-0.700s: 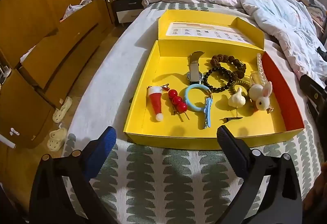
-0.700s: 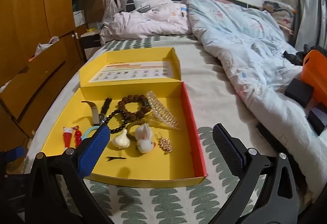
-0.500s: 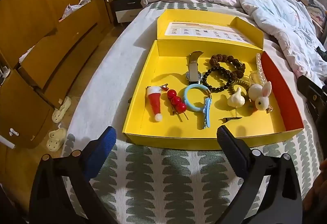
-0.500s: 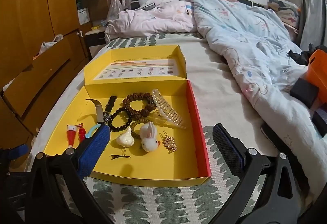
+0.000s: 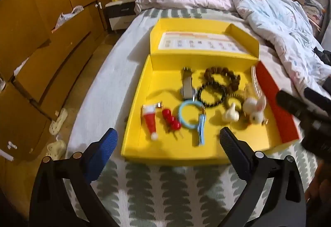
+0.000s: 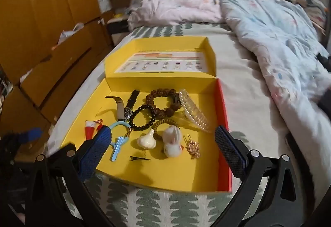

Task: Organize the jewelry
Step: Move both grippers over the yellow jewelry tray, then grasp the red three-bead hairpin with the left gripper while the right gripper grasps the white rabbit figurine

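An open yellow box (image 5: 134, 123) lies on the bed with its jewelry loose inside. Its contents include a Santa-hat clip (image 5: 150, 121), a red berry clip (image 5: 170, 118), a blue ring with a tassel (image 5: 189, 115), a watch (image 5: 187, 86) and a black bead bracelet (image 5: 211, 92). The right wrist view shows a brown bead bracelet (image 6: 163, 100), a clear claw clip (image 6: 194, 112), a white rabbit (image 6: 171, 141), a garlic charm (image 6: 146, 140), a gold hairpin (image 6: 193, 149) and a black clip (image 6: 138, 158). My left gripper (image 5: 166, 140) stands open before the box's near edge. My right gripper (image 6: 163, 135) is open over the box's near half, holding nothing.
Rumpled quilts (image 6: 279, 44) cover the right and far end of the bed. Wooden wardrobes and drawers (image 5: 41, 44) line the left, with slippers (image 5: 59, 121) on the floor. The leaf-patterned sheet (image 5: 165, 189) lies in front of the box.
Both grippers have come closer to the box. The right one has pushed forward so the jewelry now sits between its fingers, and it reaches further into the left wrist view.
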The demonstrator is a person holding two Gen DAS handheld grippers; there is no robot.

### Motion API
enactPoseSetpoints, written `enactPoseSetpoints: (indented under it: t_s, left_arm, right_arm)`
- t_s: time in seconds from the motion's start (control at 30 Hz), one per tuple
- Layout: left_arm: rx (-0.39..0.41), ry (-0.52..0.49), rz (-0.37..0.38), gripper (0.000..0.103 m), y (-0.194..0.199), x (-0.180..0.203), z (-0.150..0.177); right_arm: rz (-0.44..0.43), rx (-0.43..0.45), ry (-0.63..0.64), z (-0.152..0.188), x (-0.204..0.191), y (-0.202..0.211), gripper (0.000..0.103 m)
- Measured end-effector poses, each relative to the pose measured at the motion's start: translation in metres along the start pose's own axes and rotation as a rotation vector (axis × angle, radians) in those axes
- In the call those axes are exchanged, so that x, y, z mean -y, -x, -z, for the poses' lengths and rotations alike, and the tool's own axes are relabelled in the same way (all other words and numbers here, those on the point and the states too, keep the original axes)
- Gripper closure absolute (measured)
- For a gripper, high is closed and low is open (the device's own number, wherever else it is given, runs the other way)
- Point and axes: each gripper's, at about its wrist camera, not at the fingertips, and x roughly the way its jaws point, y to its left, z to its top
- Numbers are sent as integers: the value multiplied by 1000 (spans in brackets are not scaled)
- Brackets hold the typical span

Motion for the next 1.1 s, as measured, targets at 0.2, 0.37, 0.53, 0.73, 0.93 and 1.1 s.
enactPoseSetpoints:
  t_s: [0.2,0.37,0.53,0.73,0.93,1.1]
  left_arm:
    - [-122,2,104,6,-32,3,-26]
    - [-148,1,134,6,-46,4,-30]
    - [-192,19,175,6,-62,-3,-33]
    - [-241,57,251,6,-76,-11,-36]
    - [-271,58,344,9,-80,-12,-39]
    - [-312,89,386,9,-93,-18,-36]
  right_arm:
    - [23,-43,26,-15,0,-11,6]
    - [22,-105,15,-17,12,-25,6]
    - [-17,-109,-15,-19,18,-35,21]
    - [-38,-178,-43,-15,23,-56,45]
    - [-87,-208,-73,-11,27,-61,51]
    - [-98,-244,-73,-3,24,-71,52]
